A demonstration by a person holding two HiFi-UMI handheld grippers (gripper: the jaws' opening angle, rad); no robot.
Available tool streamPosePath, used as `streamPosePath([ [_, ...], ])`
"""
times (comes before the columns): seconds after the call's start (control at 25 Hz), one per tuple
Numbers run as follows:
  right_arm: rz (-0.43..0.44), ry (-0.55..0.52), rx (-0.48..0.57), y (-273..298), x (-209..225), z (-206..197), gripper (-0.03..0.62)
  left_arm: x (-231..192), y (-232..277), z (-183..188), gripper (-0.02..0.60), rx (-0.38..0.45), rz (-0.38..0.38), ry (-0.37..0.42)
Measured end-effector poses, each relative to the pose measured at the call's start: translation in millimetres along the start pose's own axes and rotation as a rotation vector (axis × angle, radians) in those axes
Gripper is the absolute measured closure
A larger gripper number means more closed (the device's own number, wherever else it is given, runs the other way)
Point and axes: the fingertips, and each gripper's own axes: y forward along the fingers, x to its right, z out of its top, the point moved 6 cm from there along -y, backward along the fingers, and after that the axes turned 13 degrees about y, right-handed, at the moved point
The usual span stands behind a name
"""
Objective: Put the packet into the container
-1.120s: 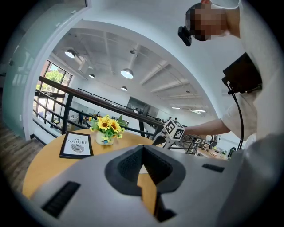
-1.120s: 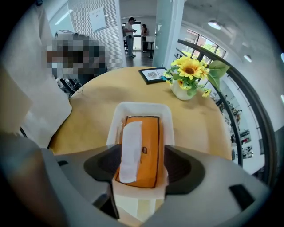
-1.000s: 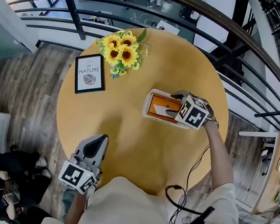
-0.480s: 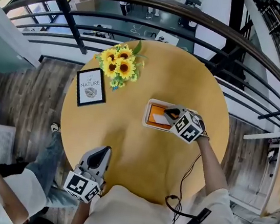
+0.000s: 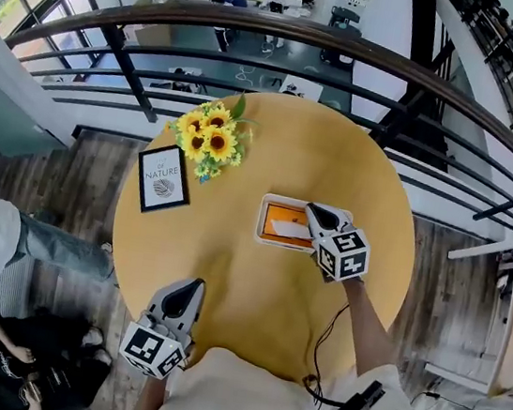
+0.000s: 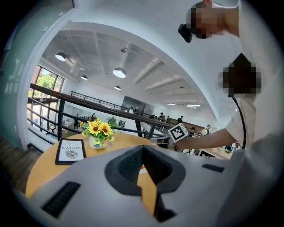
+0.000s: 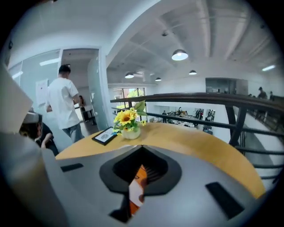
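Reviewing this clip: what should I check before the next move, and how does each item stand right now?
1. Packet lies inside the container: ok.
2. Right gripper shut: ok.
3. Right gripper free of the packet: cannot tell; orange shows through its jaw slit.
4. Left gripper shut, nothing in it, near the table edge: ok.
5. Sunflowers and framed print stand apart from the container: ok.

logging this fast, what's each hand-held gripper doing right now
left hand-held gripper: closed, holding nothing
right hand-held gripper: closed, holding nothing; packet lies in container
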Motion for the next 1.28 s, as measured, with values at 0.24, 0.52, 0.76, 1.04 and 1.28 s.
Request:
streamPosePath([
  [0.24, 0.073, 0.142, 0.103, -19.8, -5.4, -3.4, 0.588, 8.2, 4.3, 11.0, 0.577, 0.004, -0.031, 0.041],
  [0.52, 0.108, 0.044, 0.141, -55.5, -30.3, 2.9, 0.588, 30.7, 10.5, 26.2, 0.577, 0.026, -0.055, 0.085],
  [0.76, 0.099, 0.029, 0.222, -103.3, -51.7, -14.9, 0.588, 68.6, 12.0, 29.4, 0.577, 0.047, -0.084, 0.119],
  [1.04, 0.082, -0.022, 0.276, -167.0, -92.3, -46.7, 0.588, 108.6, 1.4, 29.8, 0.577, 0.076, -0.116, 0.165],
  [1.28, 0.046, -0.005, 0.334, -217.3, -137.5, -79.4, 0.588, 125.8, -11.5, 24.1, 0.577, 0.117, -0.166, 0.179],
])
